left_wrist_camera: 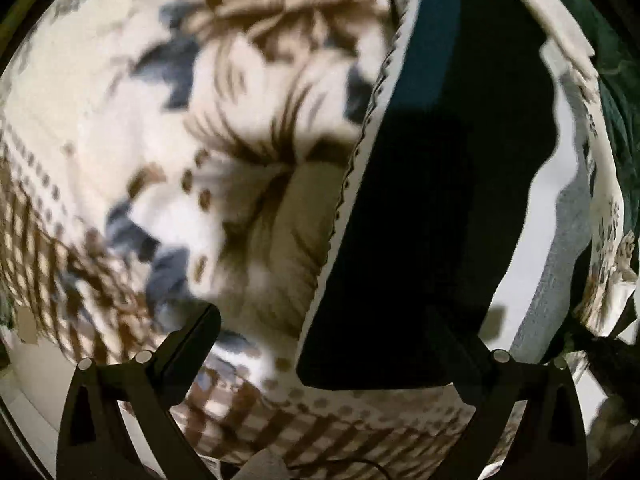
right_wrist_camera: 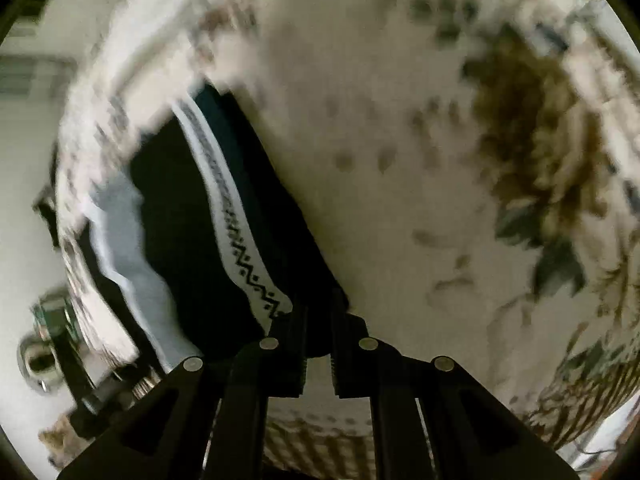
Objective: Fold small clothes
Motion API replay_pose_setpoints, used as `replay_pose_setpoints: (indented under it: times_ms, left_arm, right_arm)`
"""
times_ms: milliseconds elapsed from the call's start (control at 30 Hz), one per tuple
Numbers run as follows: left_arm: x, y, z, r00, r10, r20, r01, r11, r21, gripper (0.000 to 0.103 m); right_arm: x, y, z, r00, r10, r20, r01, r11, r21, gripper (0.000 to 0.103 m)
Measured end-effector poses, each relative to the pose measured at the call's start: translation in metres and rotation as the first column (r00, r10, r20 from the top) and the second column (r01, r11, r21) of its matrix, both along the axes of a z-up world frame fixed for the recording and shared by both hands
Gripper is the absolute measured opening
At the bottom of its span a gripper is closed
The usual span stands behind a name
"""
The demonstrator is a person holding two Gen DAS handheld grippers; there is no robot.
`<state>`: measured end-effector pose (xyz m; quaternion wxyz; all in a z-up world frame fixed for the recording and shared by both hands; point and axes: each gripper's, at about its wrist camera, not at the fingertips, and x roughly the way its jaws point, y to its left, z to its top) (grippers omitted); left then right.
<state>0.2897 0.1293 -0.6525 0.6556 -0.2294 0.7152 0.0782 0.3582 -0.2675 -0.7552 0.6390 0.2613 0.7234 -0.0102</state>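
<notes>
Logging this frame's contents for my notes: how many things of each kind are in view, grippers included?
Dark garment with white patterned band: 1
Floral blanket underneath: 1
Grippers: 2, the left gripper open, the right gripper shut on the garment's corner
Total: 4

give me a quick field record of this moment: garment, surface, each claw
garment: dark garment with a white zigzag-patterned band, lying on the blanket
surface: cream floral blanket, brown and blue print
left claw: open, fingers wide apart, the garment's near corner between them
right claw: shut on the dark garment's edge
focus: both views motion-blurred
</notes>
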Motion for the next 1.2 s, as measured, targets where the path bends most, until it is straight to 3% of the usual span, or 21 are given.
replay_pose_setpoints:
  times_ms: [100, 167, 233, 333, 500, 533, 567, 600, 767, 900, 967, 1000, 1033, 1067, 1133, 1200]
  left_arm:
    - [-0.002, 0.004, -0.001, 1.000, 0.022, 0.011, -0.022, 0.999, -0.026, 0.103]
    - [-0.003, 0.016, 0.012, 0.998, 0.028, 0.050, -0.028, 0.999, -0.018, 0.103]
    - [0.015, 0.023, 0.020, 0.994, 0.029, 0.104, -0.029, 1.000, -0.010, 0.103]
    - [0.067, 0.028, 0.025, 0.984, 0.031, 0.174, -0.033, 0.999, 0.007, 0.103]
    - [0.148, -0.006, 0.028, 0.971, -0.034, 0.236, 0.015, 0.996, 0.083, 0.103]
    - [0.164, -0.005, 0.018, 0.974, -0.045, 0.223, 0.023, 0.995, 0.100, 0.103]
    - [0.172, -0.012, 0.016, 0.976, -0.046, 0.211, 0.024, 0.994, 0.105, 0.103]
    - [0.172, -0.013, 0.009, 0.979, -0.041, 0.198, 0.022, 0.995, 0.098, 0.103]
    - [0.176, 0.002, -0.016, 0.985, 0.001, 0.174, -0.010, 0.999, 0.051, 0.103]
    - [0.180, 0.022, -0.020, 0.984, 0.031, 0.174, -0.034, 0.999, 0.019, 0.103]
    - [0.166, 0.044, -0.004, 0.981, 0.036, 0.189, -0.037, 0.999, 0.000, 0.103]
    - [0.162, 0.052, 0.007, 0.977, 0.038, 0.208, -0.038, 0.999, -0.005, 0.103]
    - [0.154, 0.055, 0.015, 0.971, 0.039, 0.235, -0.038, 0.999, -0.010, 0.103]
    - [0.143, 0.061, 0.023, 0.965, 0.040, 0.260, -0.035, 0.999, -0.026, 0.103]
    - [0.123, 0.067, 0.036, 0.945, 0.027, 0.326, 0.017, 0.991, -0.132, 0.103]
    - [0.098, 0.068, 0.036, 0.942, 0.030, 0.335, 0.053, 0.970, -0.236, 0.103]
  right_arm:
    - [0.009, -0.005, -0.012, 0.998, 0.016, -0.066, -0.015, 1.000, 0.016, 0.037]
    - [0.023, -0.015, 0.007, 1.000, -0.003, 0.011, 0.003, 1.000, 0.000, 0.056]
    - [0.042, -0.022, 0.022, 0.995, -0.028, 0.096, 0.026, 0.999, 0.019, 0.065]
    - [0.086, -0.018, 0.025, 0.982, -0.020, 0.187, 0.003, 0.996, 0.091, 0.066]
    - [0.158, 0.013, -0.007, 0.978, 0.025, 0.206, -0.056, 0.988, 0.142, 0.066]
    - [0.165, 0.020, -0.014, 0.980, 0.049, 0.191, -0.076, 0.988, 0.135, 0.058]
    - [0.171, 0.028, -0.016, 0.978, 0.076, 0.192, -0.099, 0.989, 0.111, 0.022]
    - [0.176, 0.035, -0.015, 0.974, 0.100, 0.205, -0.117, 0.990, 0.074, 0.006]
    - [0.190, 0.050, -0.004, 0.951, 0.114, 0.288, -0.111, 0.993, -0.029, 0.003]
    - [0.197, 0.046, -0.017, 0.962, 0.098, 0.255, -0.089, 0.995, -0.048, 0.003]
    - [0.195, 0.045, -0.023, 0.966, 0.122, 0.229, -0.119, 0.993, -0.028, 0.003]
    - [0.196, 0.042, -0.025, 0.969, 0.121, 0.215, -0.124, 0.992, 0.000, 0.007]
    - [0.195, 0.039, -0.025, 0.972, 0.115, 0.206, -0.124, 0.992, 0.031, 0.020]
    - [0.193, 0.031, -0.025, 0.976, 0.106, 0.191, -0.124, 0.988, 0.088, 0.046]
    - [0.186, 0.016, -0.024, 0.979, 0.084, 0.186, -0.122, 0.972, 0.199, 0.078]
    - [0.171, 0.003, -0.030, 0.982, 0.101, 0.162, -0.146, 0.944, 0.295, 0.082]
